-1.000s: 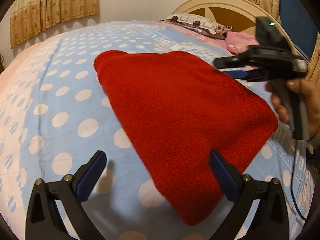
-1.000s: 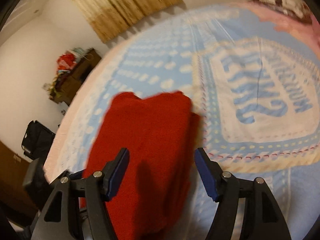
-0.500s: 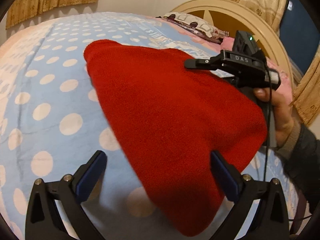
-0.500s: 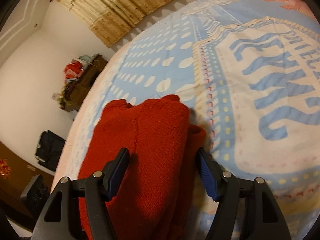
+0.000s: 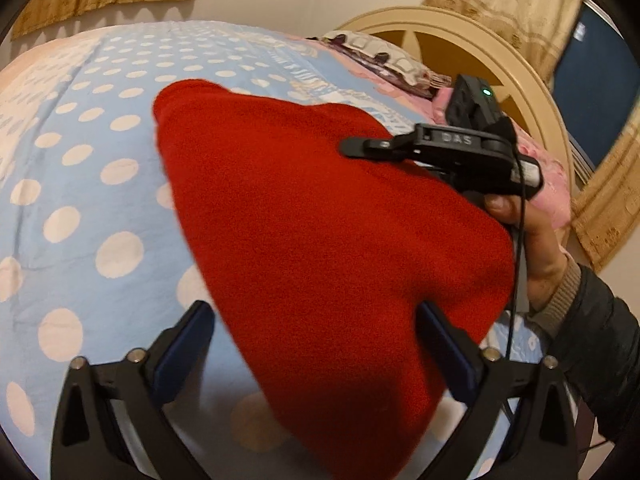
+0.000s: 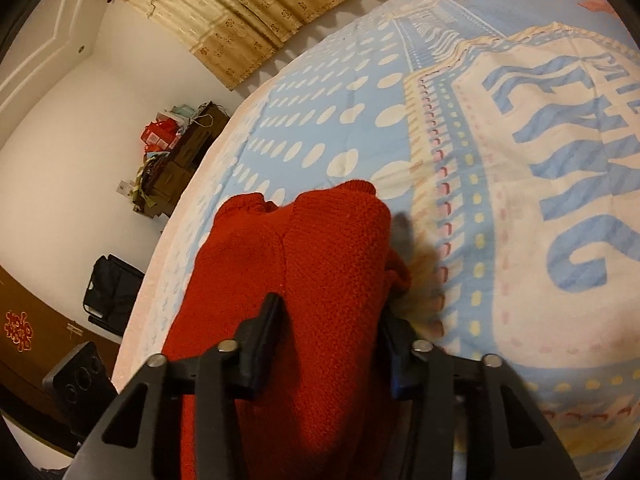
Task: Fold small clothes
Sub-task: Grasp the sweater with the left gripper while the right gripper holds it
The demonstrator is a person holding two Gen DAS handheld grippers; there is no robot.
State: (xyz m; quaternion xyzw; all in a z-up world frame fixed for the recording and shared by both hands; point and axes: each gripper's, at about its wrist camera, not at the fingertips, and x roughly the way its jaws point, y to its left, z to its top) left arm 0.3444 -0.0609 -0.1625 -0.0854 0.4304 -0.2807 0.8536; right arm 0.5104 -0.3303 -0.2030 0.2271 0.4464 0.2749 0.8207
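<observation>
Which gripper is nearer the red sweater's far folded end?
Right. The right gripper, jaws just closing, straddles a fold of the red sweater toward that end; the left gripper stands open around its near corner.

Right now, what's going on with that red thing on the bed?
A person is folding a red sweater on the spotted bedspread, one gripper in each hand. The right gripper has just been closing, and its fingers now pinch a bunched fold of the knit. The left gripper is wide open, astride the sweater's near corner, gripping nothing.
</observation>
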